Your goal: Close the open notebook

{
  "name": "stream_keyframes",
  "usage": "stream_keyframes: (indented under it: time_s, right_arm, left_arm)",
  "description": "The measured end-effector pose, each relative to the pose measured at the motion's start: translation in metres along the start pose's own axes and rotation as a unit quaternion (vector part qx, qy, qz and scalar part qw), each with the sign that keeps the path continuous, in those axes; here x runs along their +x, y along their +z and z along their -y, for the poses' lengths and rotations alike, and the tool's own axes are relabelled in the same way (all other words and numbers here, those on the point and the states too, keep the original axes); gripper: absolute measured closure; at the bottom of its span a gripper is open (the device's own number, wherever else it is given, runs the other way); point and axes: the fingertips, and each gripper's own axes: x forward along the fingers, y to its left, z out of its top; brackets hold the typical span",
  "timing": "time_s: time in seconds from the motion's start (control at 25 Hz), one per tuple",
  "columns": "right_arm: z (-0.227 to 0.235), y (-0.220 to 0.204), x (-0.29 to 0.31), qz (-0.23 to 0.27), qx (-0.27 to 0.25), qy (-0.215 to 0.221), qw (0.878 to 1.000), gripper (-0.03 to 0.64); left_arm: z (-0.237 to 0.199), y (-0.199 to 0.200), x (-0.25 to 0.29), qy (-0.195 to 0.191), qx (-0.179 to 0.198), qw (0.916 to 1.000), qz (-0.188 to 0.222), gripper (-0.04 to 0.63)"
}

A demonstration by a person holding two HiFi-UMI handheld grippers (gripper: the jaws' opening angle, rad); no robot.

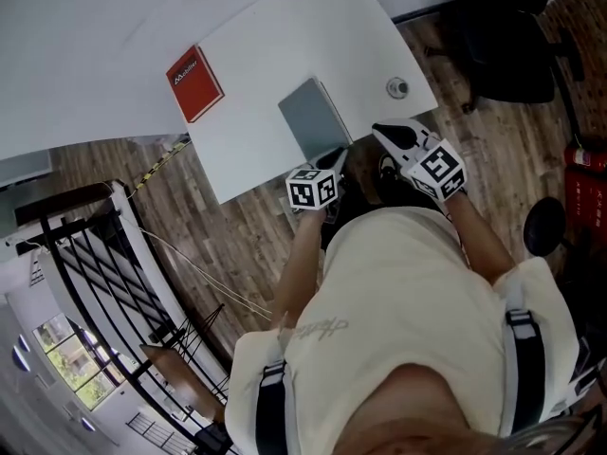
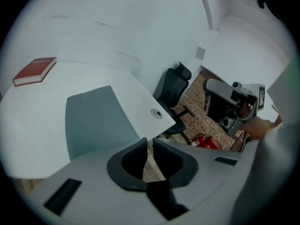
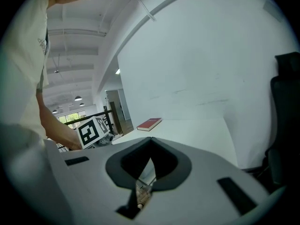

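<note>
The grey notebook (image 1: 313, 117) lies flat with its cover down on the white table (image 1: 266, 36), close to the near edge; it also shows in the left gripper view as the grey notebook (image 2: 98, 121). My left gripper (image 1: 337, 155) hovers just off the notebook's near corner, its jaws drawn together with only a sliver between them and nothing held (image 2: 150, 140). My right gripper (image 1: 381, 129) hangs to the right, past the table's edge, shut and empty (image 3: 150, 138). Each gripper appears in the other's view: the right gripper (image 2: 234, 96), the left gripper (image 3: 91, 131).
A red book (image 1: 194, 83) lies farther left on the table. A round cable grommet (image 1: 397, 87) sits near the right corner. A black office chair (image 1: 512, 45) and a red fire extinguisher (image 1: 588, 188) stand on the wooden floor. A black stair railing (image 1: 104, 282) is at lower left.
</note>
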Motion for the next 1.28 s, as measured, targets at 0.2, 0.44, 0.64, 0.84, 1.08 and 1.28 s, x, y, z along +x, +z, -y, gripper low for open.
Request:
stream_keyframes:
  time_s: [0.2,0.44,0.64,0.84,1.08,1.28]
  right_arm:
    - [0.011,-0.004,-0.007,0.004,0.012,-0.009,1.0,0.609]
    - [0.011,-0.01,-0.004,0.001,0.016,-0.004,1.0,0.609]
    - [0.006,-0.007,0.007,-0.002,0.006,-0.002,1.0,0.609]
    - [-0.006,0.012,0.017,0.003,-0.013,0.002,1.0,0.609]
    - [-0.023,0.046,0.036,0.014,-0.046,0.013,0.999,0.609]
    - [-0.03,0.081,0.049,0.041,-0.059,0.017,0.997,0.609]
  left_arm:
    - [0.01,-0.001,0.004,0.006,0.014,0.9998,-0.012,0.572]
    - [0.001,-0.013,-0.006,0.014,-0.003,0.9998,-0.016,0.572]
    - [-0.02,-0.022,-0.028,0.033,-0.016,0.9993,-0.004,0.572]
    - [-0.038,0.0,-0.054,0.048,-0.021,0.9978,0.041,0.574]
    - [-0.047,0.05,-0.101,0.084,0.011,0.991,0.103,0.577]
    - [-0.039,0.097,-0.14,0.094,0.036,0.9823,0.158,0.576]
